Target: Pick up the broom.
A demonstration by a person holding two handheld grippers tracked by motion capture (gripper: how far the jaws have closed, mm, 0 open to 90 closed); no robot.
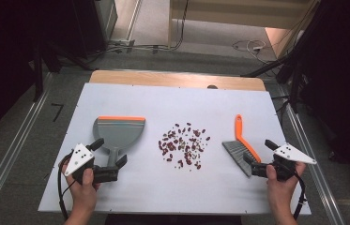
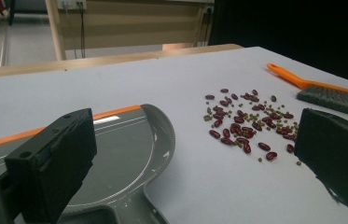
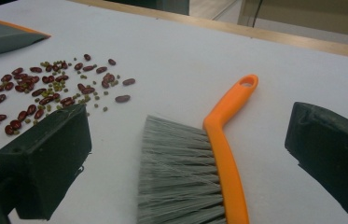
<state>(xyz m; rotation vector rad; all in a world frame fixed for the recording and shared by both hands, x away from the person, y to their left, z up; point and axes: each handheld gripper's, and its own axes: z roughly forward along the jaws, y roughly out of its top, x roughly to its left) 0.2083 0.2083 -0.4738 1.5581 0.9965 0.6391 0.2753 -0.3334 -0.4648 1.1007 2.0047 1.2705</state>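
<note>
Roughly centred on the white tabletop (image 1: 130,187), three things, noted big to small.

Dustpan (image 1: 116,133): grey plastic, orange strip along its far lip, lying flat at about 9 o'clock of the spill, stub handle toward the person. Looks light and rigid; smooth plastic, likely to skate on the board if pushed. Best hold judged to be the handle, the one narrow part.

Brush (image 1: 242,150): orange handle, grey bristles, lying at 3 o'clock of the spill, handle tip toward 12. Handle stiff and slim, a fair grip; bristles soft and would splay under a pinch, so take the orange spine, not the fibres.

Beans (image 1: 183,145): loose scatter of dark red beans with smaller greenish ones among them, between dustpan and brush. Hard, tiny, apt to roll; not pinchable one by one, better swept.

Left hand-held gripper (image 1: 109,161): jaws wide apart, nothing between them, set over the dustpan's handle end.

Right hand-held gripper (image 1: 254,164): jaws likewise spread and empty, straddling the near end of the brush; contact cannot be told.
</note>
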